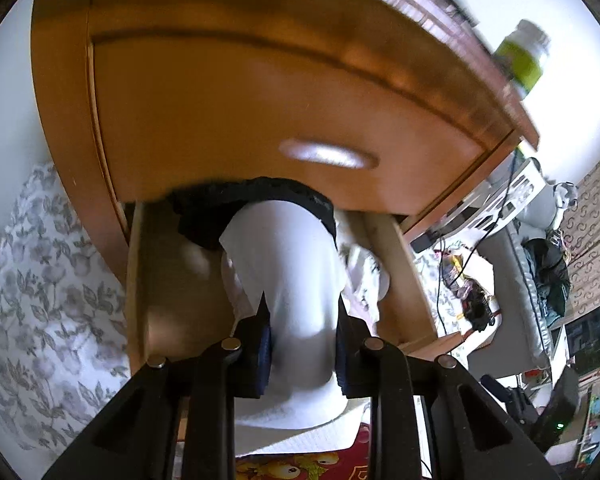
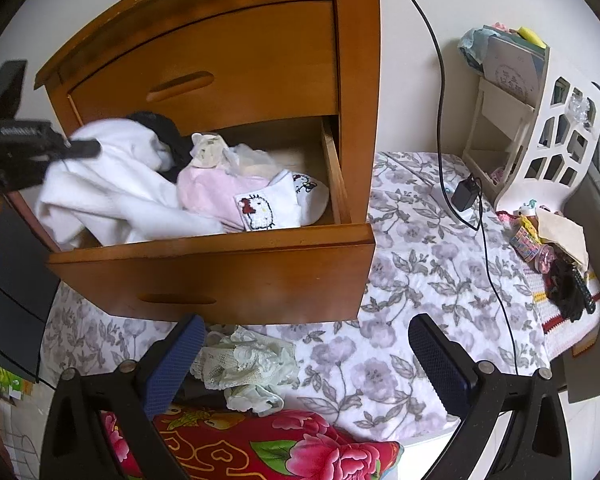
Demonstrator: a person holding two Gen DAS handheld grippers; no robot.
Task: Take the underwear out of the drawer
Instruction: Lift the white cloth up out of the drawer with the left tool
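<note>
Above the open drawer (image 2: pixel 332 176), left tool (image 1: pixel 302 344) clenching a white garment (image 1: pixel 300 272), right tool (image 2: pixel 304 364) released, perhaps empty.

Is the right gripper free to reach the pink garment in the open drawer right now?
Probably yes. The right gripper is open and empty, the drawer is pulled out, and the pink garment lies uncovered on top. The left gripper, shut on the white garment, works at the drawer's other side.
</note>
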